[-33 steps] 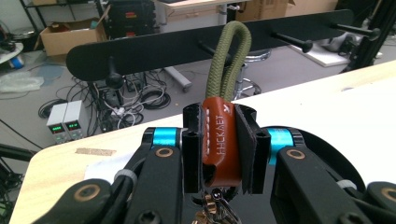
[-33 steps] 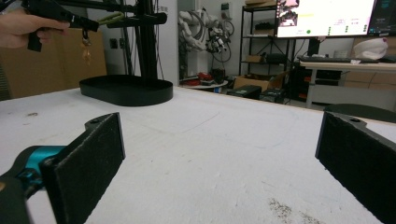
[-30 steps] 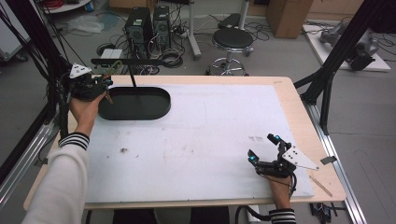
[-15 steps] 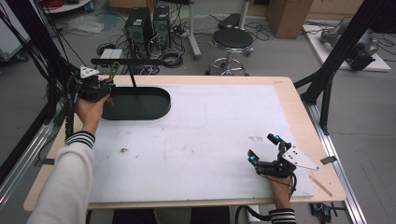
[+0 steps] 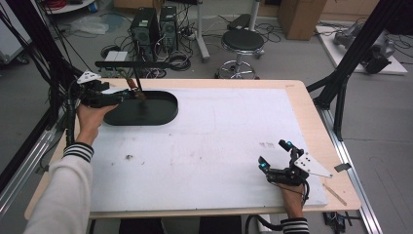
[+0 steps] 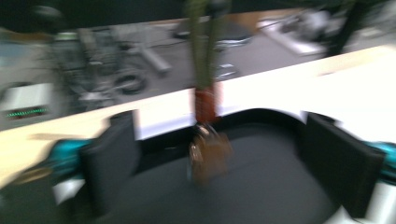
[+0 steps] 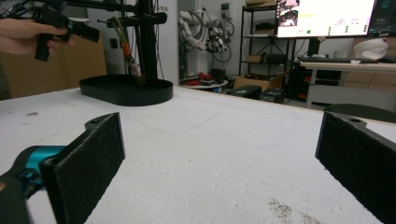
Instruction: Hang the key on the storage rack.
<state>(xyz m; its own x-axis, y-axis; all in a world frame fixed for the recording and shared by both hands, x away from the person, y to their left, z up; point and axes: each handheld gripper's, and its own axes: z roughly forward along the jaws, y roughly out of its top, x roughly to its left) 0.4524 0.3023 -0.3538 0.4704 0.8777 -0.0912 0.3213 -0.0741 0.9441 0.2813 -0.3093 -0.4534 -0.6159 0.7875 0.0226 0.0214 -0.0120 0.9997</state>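
Note:
A black stand with an oval base [image 5: 156,113], an upright post [image 5: 137,78] and a top crossbar [image 5: 131,64] sits at the table's far left. From the bar hangs a cord with a red piece and a small brown thing [image 6: 208,154]. My left gripper [image 5: 130,94] reaches over the base. Its jaws have just been opening and now stand wide [image 6: 219,163], with the hanging piece between them and untouched. The left gripper view is blurred. My right gripper [image 5: 274,154] rests open near the table's front right, and nothing lies between its pads [image 7: 219,158].
A white mat [image 5: 214,141] covers most of the wooden table [image 5: 311,117]. In the right gripper view the stand's base [image 7: 126,91] lies far off, with the other hand and its gripper [image 7: 51,23] above it. A stool [image 5: 242,41] and computer cases [image 5: 156,24] stand beyond the far edge.
The left hand has turned and shifted slightly, so its gripper now reaches in over the stand's base by the post. The right gripper has stayed in place.

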